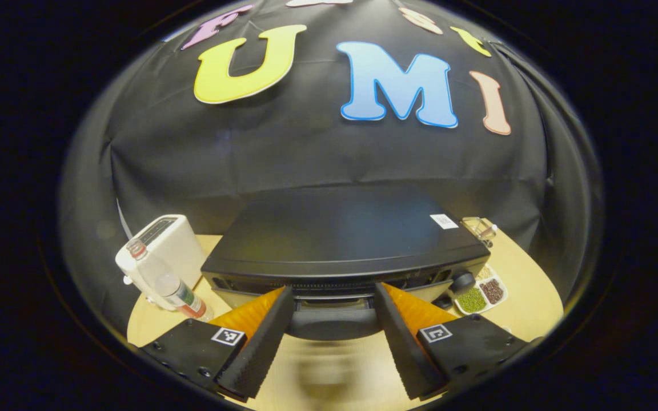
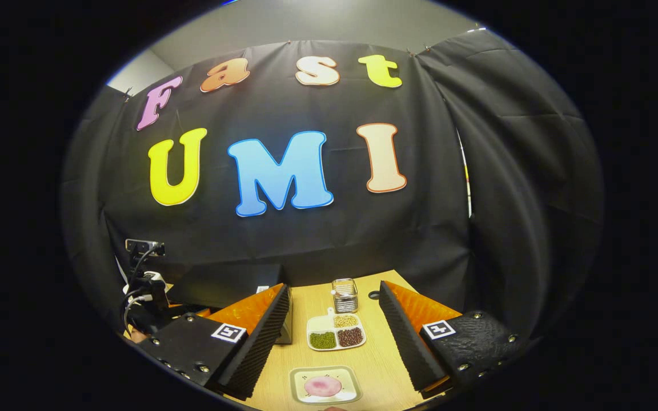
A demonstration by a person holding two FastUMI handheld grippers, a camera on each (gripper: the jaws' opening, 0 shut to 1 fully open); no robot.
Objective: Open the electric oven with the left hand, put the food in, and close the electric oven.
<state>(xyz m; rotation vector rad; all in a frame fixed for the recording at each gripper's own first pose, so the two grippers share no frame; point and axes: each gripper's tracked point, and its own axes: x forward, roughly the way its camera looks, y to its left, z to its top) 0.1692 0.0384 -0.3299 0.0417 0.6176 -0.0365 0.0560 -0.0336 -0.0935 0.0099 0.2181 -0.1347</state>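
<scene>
**Left gripper at the oven's front, food waiting on its plate**

The black electric oven (image 1: 340, 245) stands mid-bench toward the back edge; its curved door handle (image 1: 332, 322) lies between the left gripper's (image 1: 333, 337) spread jaws, though whether they touch it cannot be told; a white toaster (image 1: 166, 242) and a clear bottle (image 1: 166, 279) stand toward the bench's left edge. In the right gripper view the pink food (image 2: 323, 386) rests on a square plate (image 2: 300, 379) near the bench's (image 2: 383, 365) front edge, between the right gripper's (image 2: 333, 342) spread, empty jaws; behind it sits a divided dish of beans (image 2: 336, 333), then a glass jar (image 2: 344, 294).
</scene>
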